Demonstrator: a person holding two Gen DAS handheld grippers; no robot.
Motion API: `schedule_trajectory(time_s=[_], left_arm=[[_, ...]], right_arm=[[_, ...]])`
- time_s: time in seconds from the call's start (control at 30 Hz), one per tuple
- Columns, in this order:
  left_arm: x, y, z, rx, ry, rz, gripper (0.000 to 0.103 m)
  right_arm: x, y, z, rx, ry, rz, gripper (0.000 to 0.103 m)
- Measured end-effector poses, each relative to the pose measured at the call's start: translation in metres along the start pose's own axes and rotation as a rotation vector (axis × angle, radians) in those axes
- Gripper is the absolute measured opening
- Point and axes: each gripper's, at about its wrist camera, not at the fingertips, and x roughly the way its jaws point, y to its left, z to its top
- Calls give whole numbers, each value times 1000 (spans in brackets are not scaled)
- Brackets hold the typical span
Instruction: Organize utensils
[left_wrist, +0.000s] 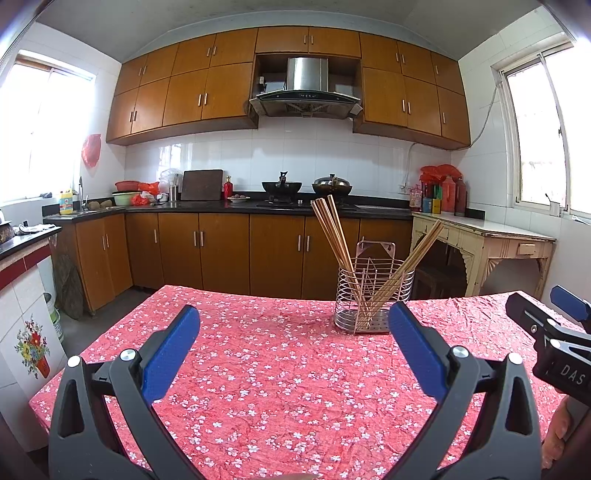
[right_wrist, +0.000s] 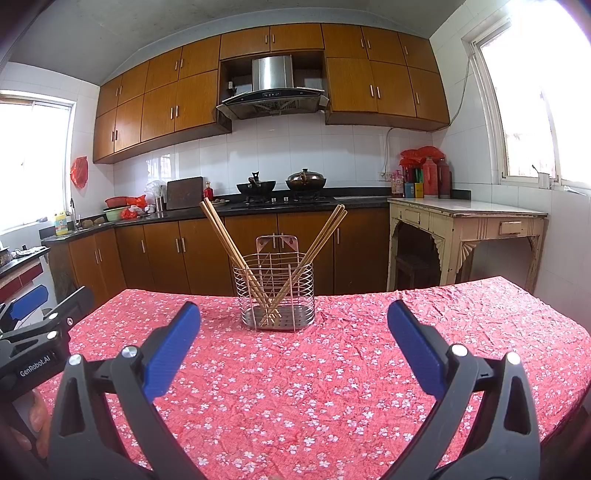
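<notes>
A metal wire utensil holder (left_wrist: 373, 295) (right_wrist: 275, 291) stands on the far part of the table with the red floral cloth (left_wrist: 277, 369) (right_wrist: 332, 369). Several wooden chopsticks (left_wrist: 332, 236) (right_wrist: 225, 236) stand in it, some leaning left and some leaning right (left_wrist: 417, 251) (right_wrist: 317, 240). My left gripper (left_wrist: 293, 314) is open and empty, held above the cloth short of the holder. My right gripper (right_wrist: 293, 314) is open and empty, facing the holder. Each gripper shows at the edge of the other's view: the right one (left_wrist: 554, 332), the left one (right_wrist: 33, 317).
Beyond the table runs a dark kitchen counter (left_wrist: 221, 206) with two woks (right_wrist: 280, 182) on a stove and wooden cabinets. A cream side table (right_wrist: 465, 218) stands at the right wall. The table's far edge lies just behind the holder.
</notes>
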Motion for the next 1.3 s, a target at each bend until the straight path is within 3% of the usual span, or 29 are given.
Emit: schedule_trajectory(time_s=[1.3], left_arm=[[-3, 2, -5, -9, -5, -4, 101]], right_arm=[[1, 0, 0, 6, -1, 0, 99]])
